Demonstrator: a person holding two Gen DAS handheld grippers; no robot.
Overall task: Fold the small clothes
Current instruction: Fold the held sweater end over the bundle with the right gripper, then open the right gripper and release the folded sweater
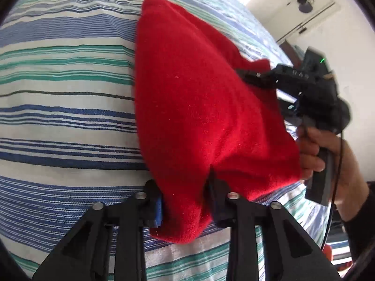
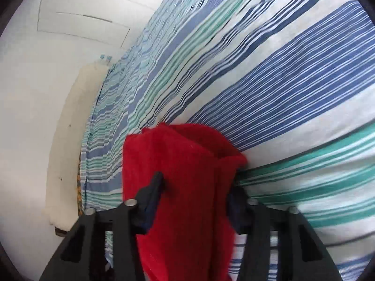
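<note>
Fuzzy matt red knit garment (image 1: 199,121) on smooth striped woven cotton bedsheet (image 1: 65,107), gripped by matt black plastic fingers (image 1: 216,194).

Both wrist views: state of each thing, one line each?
red cloth: lifted at two edges, far end on the sheet, bunched.
left gripper: shut on the cloth's near edge.
right gripper: shut on a fold of cloth.
striped bedsheet: spread flat, lightly wrinkled.

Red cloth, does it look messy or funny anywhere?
Nothing looks damaged. The red cloth is bunched, not flat, because the left claw and right claw each pinch a part above the striped sheet.
</note>
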